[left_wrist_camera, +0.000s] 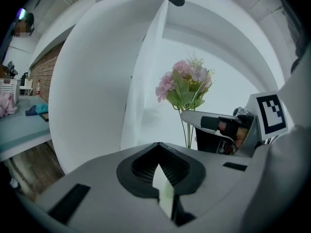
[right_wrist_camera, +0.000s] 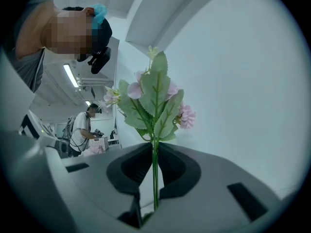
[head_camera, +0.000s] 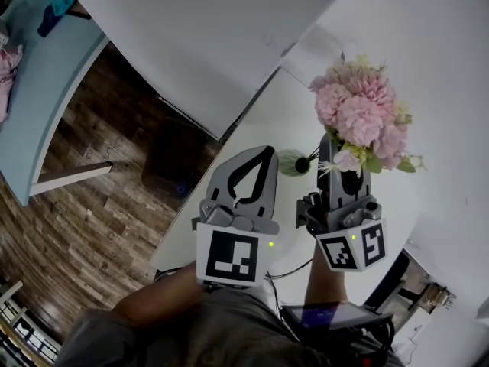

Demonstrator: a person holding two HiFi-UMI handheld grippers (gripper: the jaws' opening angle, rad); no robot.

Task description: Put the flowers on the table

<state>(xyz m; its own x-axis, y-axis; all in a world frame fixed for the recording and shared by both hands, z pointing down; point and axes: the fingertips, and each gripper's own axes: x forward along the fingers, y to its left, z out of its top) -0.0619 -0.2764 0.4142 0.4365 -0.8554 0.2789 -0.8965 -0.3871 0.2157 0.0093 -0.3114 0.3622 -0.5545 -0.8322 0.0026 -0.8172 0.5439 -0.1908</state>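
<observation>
A bunch of pink flowers (head_camera: 359,113) with green leaves stands upright over the white table (head_camera: 447,60). My right gripper (head_camera: 333,157) is shut on its thin green stems, just under the blooms. In the right gripper view the stems (right_wrist_camera: 155,178) run straight up between the jaws of the right gripper (right_wrist_camera: 154,149), with the leaves and flowers (right_wrist_camera: 154,98) above. My left gripper (head_camera: 264,153) hangs beside it on the left, shut and holding nothing. The left gripper view shows the left gripper (left_wrist_camera: 158,148) closed, with the flowers (left_wrist_camera: 187,84) and the right gripper (left_wrist_camera: 219,126) ahead to the right.
A second white tabletop (head_camera: 191,37) lies at the upper left, with a narrow gap between it and the near table. Below it is dark wooden floor (head_camera: 92,205) and a light blue table (head_camera: 42,82). A person (right_wrist_camera: 81,130) stands far behind in the right gripper view.
</observation>
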